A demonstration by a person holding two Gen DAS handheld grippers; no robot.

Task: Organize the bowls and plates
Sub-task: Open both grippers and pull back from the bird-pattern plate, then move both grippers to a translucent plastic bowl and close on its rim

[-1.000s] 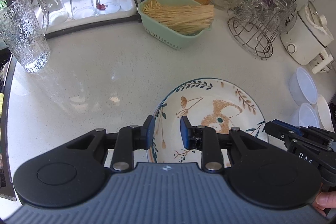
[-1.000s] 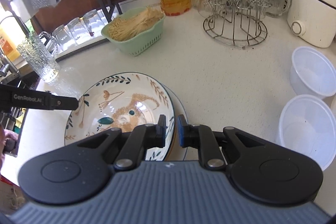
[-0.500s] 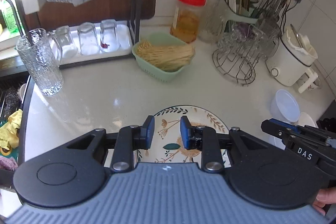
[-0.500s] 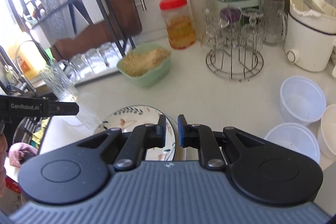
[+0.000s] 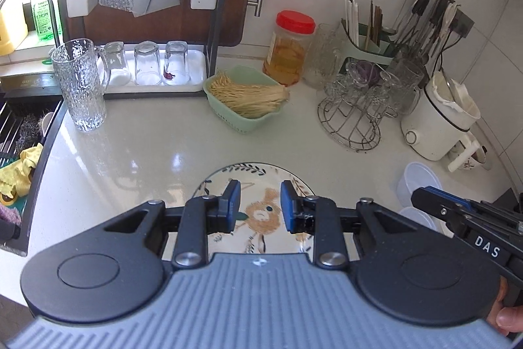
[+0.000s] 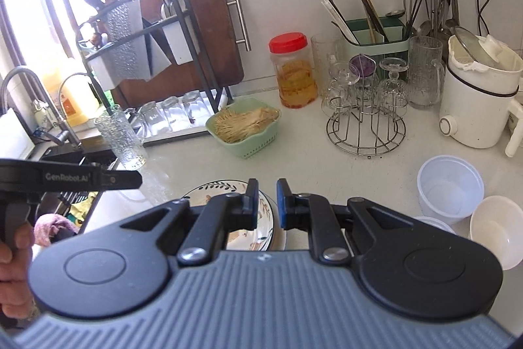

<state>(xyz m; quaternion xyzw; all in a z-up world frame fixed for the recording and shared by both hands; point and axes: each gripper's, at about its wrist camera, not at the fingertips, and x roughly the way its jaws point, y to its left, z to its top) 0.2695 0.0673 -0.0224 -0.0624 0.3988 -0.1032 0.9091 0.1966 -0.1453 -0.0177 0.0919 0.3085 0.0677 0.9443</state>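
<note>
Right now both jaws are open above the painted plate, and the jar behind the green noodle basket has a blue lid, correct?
Not quite: the jar has a red lid, as the right wrist view shows. The rest stands: it sits behind the green noodle basket, and both jaws are open above the painted plate.

Both cameras ride above the desk, looking forward and down toward the back wall. The left view sits over the plate; the right view stands just right of it. Both share the green basket and glass rack.
</note>
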